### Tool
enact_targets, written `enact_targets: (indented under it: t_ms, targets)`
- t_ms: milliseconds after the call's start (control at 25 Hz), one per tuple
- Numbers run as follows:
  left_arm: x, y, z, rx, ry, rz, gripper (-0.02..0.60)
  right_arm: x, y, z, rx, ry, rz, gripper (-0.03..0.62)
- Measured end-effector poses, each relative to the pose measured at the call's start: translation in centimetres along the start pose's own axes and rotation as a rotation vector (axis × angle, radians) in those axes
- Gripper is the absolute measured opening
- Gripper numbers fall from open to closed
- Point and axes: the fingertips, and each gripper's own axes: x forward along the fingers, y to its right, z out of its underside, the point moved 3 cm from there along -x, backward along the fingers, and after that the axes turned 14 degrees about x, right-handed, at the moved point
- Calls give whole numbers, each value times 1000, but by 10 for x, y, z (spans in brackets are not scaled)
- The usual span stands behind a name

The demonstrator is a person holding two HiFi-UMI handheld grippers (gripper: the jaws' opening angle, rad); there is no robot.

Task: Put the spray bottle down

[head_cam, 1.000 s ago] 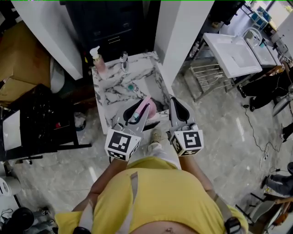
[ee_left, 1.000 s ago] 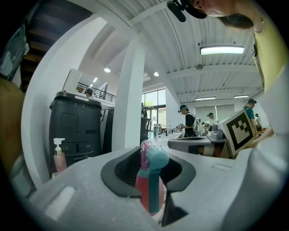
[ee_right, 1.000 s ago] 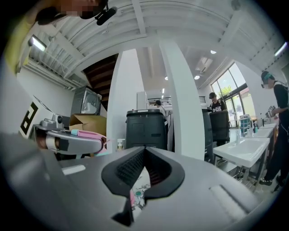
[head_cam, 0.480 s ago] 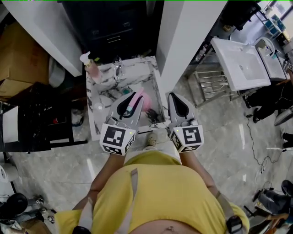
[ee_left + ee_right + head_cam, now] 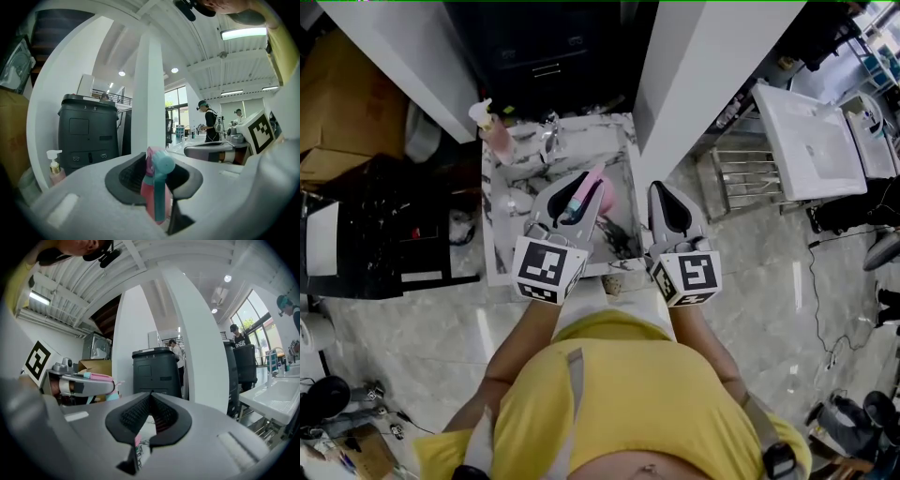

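A pink spray bottle (image 5: 592, 185) with a teal nozzle is clamped in my left gripper (image 5: 580, 190), which is shut on it. In the left gripper view the bottle (image 5: 157, 187) stands between the dark pads, nozzle toward the camera. The gripper holds it above the marble sink counter (image 5: 500, 239), over its right half. My right gripper (image 5: 660, 187) hangs beside the left one, over the counter's right edge. Its pads (image 5: 140, 411) meet at the tips with nothing between them. The right gripper view shows the bottle (image 5: 100, 377) lying sideways in the left gripper.
On the counter's far edge stand a pump soap bottle (image 5: 493, 131) and a faucet (image 5: 549, 132). A black cabinet (image 5: 544, 52) rises behind, a white pillar (image 5: 698, 84) to the right, a black shelf (image 5: 384, 248) to the left. White basins (image 5: 816, 141) stand far right.
Both grippers have moved forward from the counter's near edge to over the marble top. The spray bottle stayed clamped in the left gripper; the right one stayed closed.
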Motion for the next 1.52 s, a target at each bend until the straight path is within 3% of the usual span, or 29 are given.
enact_targets:
  t_ms: [440, 1040, 1520]
  targets:
    - [65, -29, 16, 35, -46, 21, 91, 41, 17, 5, 20, 4, -7, 0]
    - [157, -69, 84, 9, -100, -15, 91, 116, 67, 42, 31, -33, 45, 0]
    - [198, -73, 113, -1, -138, -5, 91, 150, 90, 61, 56, -68, 53, 0]
